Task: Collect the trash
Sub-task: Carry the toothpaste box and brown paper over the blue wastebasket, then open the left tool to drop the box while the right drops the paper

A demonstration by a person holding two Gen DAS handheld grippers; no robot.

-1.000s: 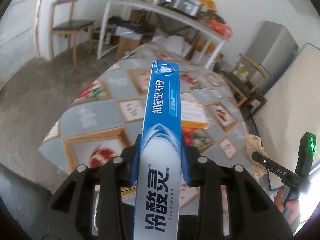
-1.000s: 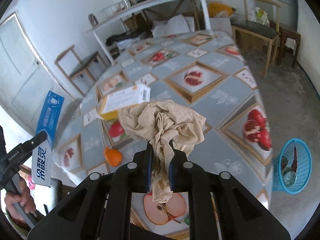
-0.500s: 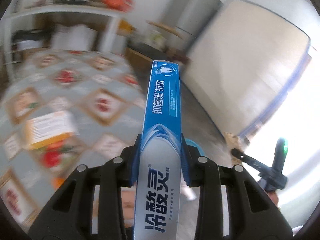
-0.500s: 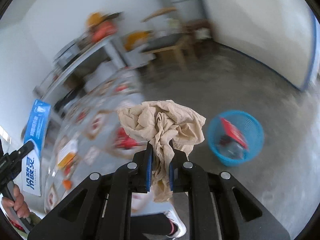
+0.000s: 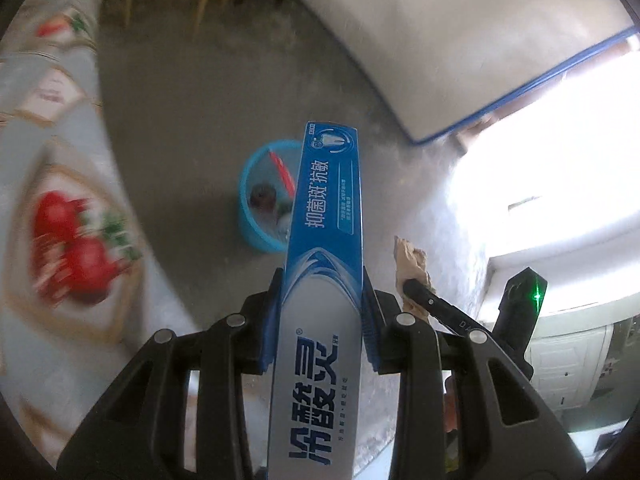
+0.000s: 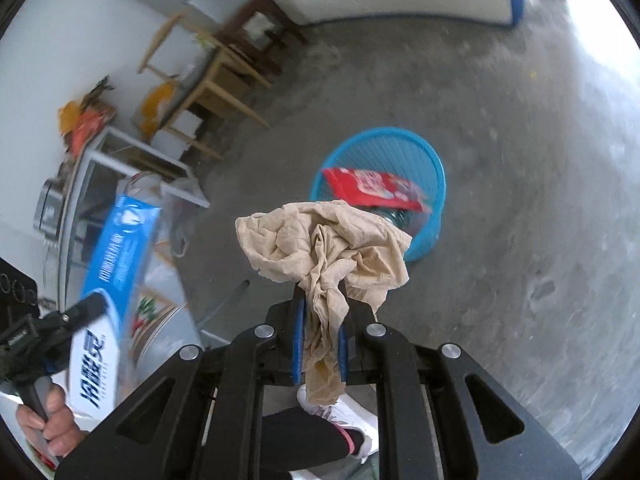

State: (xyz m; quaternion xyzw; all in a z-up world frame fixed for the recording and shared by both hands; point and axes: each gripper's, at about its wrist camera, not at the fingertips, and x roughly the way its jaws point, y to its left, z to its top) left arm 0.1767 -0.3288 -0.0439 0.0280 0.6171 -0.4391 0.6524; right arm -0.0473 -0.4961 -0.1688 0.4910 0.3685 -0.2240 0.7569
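Item: blue basket [image 6: 432,184] on the floor, ahead of and below both grippers. Our right gripper [image 6: 320,340], clamped on the crumpled beige paper [image 6: 320,240], looks nearer it. Our left gripper [image 5: 322,320] clamps the toothpaste box [image 5: 324,240], whose long axis points forward over the basket's [image 5: 256,216] rim.

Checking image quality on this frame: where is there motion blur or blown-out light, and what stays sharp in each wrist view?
Left wrist view: the toothpaste box in the left gripper is sharp, the tablecloth is motion-smeared, and the doorway at right is blown out white. Right wrist view: the crumpled tan paper in the right gripper is crisp; the furniture at left is blurred, the blue basket only slightly soft.
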